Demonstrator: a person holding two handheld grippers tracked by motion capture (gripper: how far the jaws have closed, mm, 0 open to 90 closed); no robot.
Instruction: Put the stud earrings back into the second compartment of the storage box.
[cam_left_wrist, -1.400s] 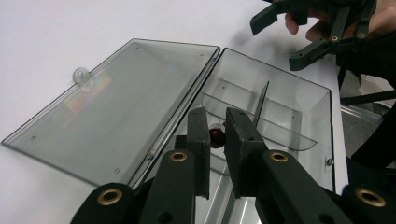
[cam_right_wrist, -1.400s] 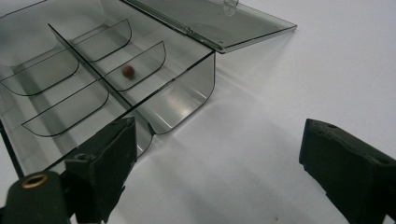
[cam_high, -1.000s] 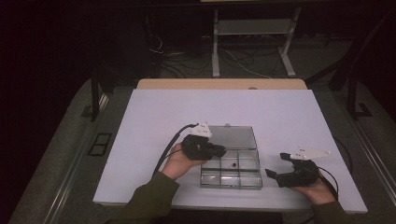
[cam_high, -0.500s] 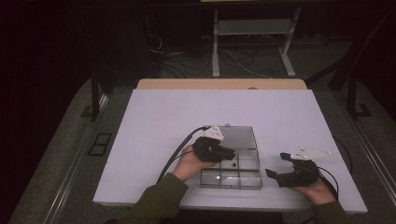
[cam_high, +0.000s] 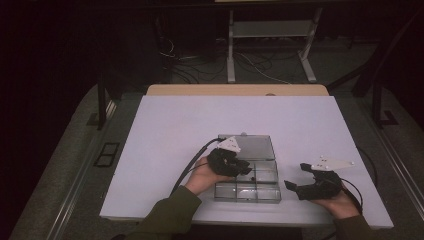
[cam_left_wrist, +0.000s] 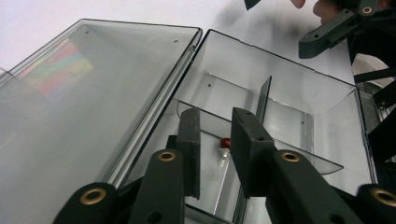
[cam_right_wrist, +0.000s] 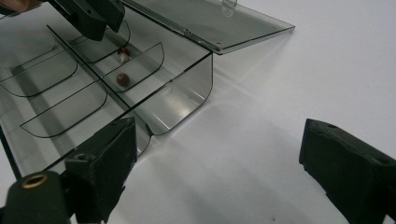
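- High view: on the white table (cam_high: 165, 135), a clear compartment box (cam_high: 247, 192) lies with its lid (cam_high: 252, 147) folded flat toward 12 o'clock. The left gripper (cam_high: 239, 169) hangs over the box's upper left cells, while the right gripper (cam_high: 296, 187) rests at the box's 3 o'clock, apart from it.
- Left gripper view: its jaws, which have just been opening, stand slightly parted and grasp nothing. A small red bead (cam_left_wrist: 225, 142) lies on the cell floor beyond the gap (a pale bit (cam_left_wrist: 222, 152) just beside it).
- Right gripper view: the jaws gape wide over bare table, released. Toward 11 o'clock, two brownish beads (cam_right_wrist: 122, 79) sit in neighbouring cells.
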